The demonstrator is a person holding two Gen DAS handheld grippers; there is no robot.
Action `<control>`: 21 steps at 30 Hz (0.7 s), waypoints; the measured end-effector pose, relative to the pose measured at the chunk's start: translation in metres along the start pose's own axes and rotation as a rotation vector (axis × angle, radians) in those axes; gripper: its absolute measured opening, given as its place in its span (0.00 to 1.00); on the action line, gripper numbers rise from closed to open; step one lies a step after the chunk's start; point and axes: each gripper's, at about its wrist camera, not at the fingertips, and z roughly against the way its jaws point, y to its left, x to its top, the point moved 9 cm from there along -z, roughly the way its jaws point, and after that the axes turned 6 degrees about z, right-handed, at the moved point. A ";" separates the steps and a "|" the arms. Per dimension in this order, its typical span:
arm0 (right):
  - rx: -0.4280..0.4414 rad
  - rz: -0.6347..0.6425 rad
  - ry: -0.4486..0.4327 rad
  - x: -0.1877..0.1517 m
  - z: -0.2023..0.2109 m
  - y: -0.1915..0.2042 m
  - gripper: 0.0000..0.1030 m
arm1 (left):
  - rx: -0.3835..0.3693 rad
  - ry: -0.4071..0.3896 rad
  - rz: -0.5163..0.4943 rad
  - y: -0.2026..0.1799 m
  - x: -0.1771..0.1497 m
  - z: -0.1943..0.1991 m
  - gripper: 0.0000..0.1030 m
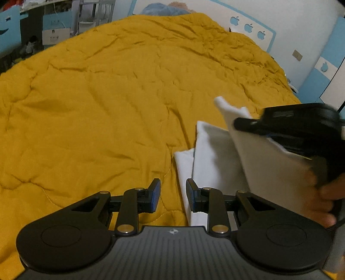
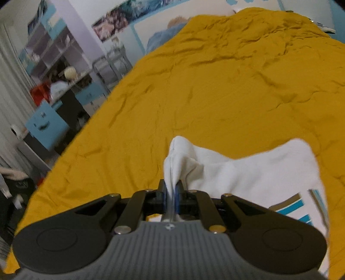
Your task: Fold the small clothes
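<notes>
A small white garment (image 1: 215,150) lies partly on the mustard-yellow quilt (image 1: 107,107) of a bed. My left gripper (image 1: 173,195) is open and empty, low over the quilt at the garment's left edge. My right gripper (image 2: 171,195) is shut on a bunched edge of the white garment (image 2: 248,172), which has teal and brown stripes at the right, and holds it lifted off the quilt (image 2: 215,86). In the left wrist view the right gripper (image 1: 239,124) shows at the right, with the cloth hanging from it.
The bed's left edge drops to a cluttered floor with blue boxes (image 2: 46,127) and shelves (image 2: 54,49). A blue pillow (image 1: 159,9) lies at the headboard. A white and blue wall (image 1: 301,43) stands to the right.
</notes>
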 end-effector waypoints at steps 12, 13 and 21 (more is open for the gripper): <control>-0.032 0.139 0.107 -0.029 -0.039 0.018 0.12 | 0.001 0.007 0.023 0.007 -0.012 0.014 0.31; -0.018 0.164 0.094 -0.027 -0.030 0.024 0.12 | -0.001 -0.002 0.027 0.007 -0.011 0.020 0.31; 0.101 0.298 -0.051 -0.026 0.077 0.061 0.12 | -0.096 -0.009 0.079 -0.009 -0.025 0.075 0.31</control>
